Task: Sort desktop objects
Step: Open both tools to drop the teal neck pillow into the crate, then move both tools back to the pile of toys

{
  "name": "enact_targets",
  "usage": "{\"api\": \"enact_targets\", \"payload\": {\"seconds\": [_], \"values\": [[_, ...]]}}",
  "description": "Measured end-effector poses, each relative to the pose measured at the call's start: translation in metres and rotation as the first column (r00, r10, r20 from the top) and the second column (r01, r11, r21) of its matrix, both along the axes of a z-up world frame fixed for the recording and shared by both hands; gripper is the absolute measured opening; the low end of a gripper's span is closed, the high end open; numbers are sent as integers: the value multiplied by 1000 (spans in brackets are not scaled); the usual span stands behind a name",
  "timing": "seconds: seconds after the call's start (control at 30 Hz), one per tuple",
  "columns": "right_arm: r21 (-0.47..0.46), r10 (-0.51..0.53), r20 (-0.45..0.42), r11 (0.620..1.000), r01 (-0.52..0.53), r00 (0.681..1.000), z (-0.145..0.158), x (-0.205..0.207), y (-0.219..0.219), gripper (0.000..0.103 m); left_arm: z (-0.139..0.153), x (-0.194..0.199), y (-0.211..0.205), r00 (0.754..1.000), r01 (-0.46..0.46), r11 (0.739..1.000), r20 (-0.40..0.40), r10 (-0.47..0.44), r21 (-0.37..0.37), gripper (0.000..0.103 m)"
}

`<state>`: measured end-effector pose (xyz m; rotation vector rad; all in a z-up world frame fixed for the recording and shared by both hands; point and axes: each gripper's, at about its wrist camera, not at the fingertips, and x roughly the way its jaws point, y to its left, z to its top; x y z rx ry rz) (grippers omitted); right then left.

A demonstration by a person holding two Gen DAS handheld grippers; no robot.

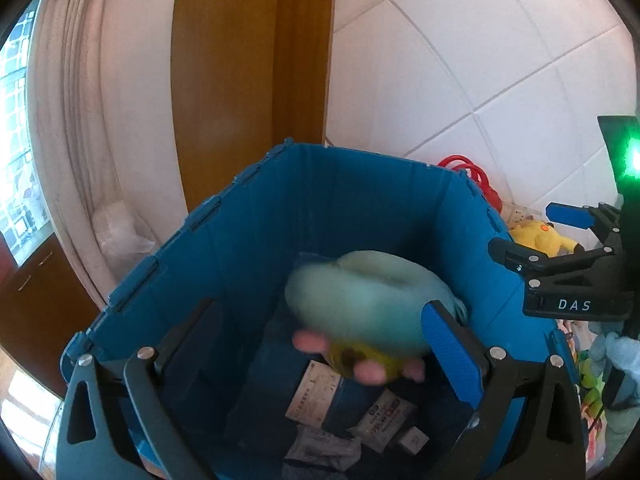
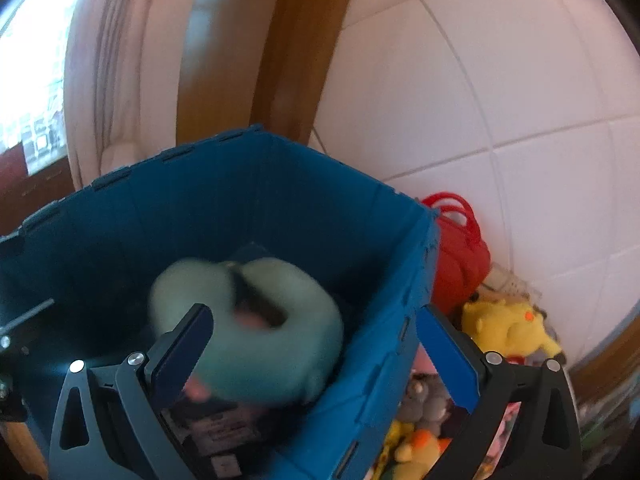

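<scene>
A pale green U-shaped plush pillow (image 1: pixel 368 300) with pink and yellow parts is blurred inside the blue folding crate (image 1: pixel 224 248), apart from both grippers. My left gripper (image 1: pixel 320 344) is open above the crate's inside. My right gripper (image 2: pixel 316 344) is open over the crate's right wall (image 2: pixel 384 360), its left finger (image 2: pixel 184 348) in front of the pillow (image 2: pixel 256 320). The right gripper also shows in the left wrist view (image 1: pixel 532 236), open at the right.
Small boxes and packets (image 1: pixel 360 412) lie on the crate floor. Right of the crate are a red bag (image 2: pixel 460 256), a yellow Pikachu plush (image 2: pixel 508 324) and other plush toys (image 2: pixel 420 440). White tiled wall and a wooden door frame (image 1: pixel 248 60) stand behind.
</scene>
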<state>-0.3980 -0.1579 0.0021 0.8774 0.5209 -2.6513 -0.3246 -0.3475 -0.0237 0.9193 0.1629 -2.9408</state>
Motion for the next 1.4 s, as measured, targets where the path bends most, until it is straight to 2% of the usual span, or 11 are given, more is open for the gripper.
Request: {"api": "enact_targets", "payload": {"seconds": [0.33,1.07,1.23,1.4], "values": [[-38,-22,9,999,22,1000,1,8,21,103,1,17,18,1000,17,1000,4,-17,0,101],[-75,-49,-7,996,48,999,8,25,30,103,8,37,39,999,39,999,-7,-39,-8,101],[-96,-56,-12,994,54,998,10,32,48,103,11,37,57,998,59,998,-16,-59,-6,101],[-147,-79,-35,986,73,996,12,42,81,103,15,39,93,995,98,995,-27,-98,-14,101]]}}
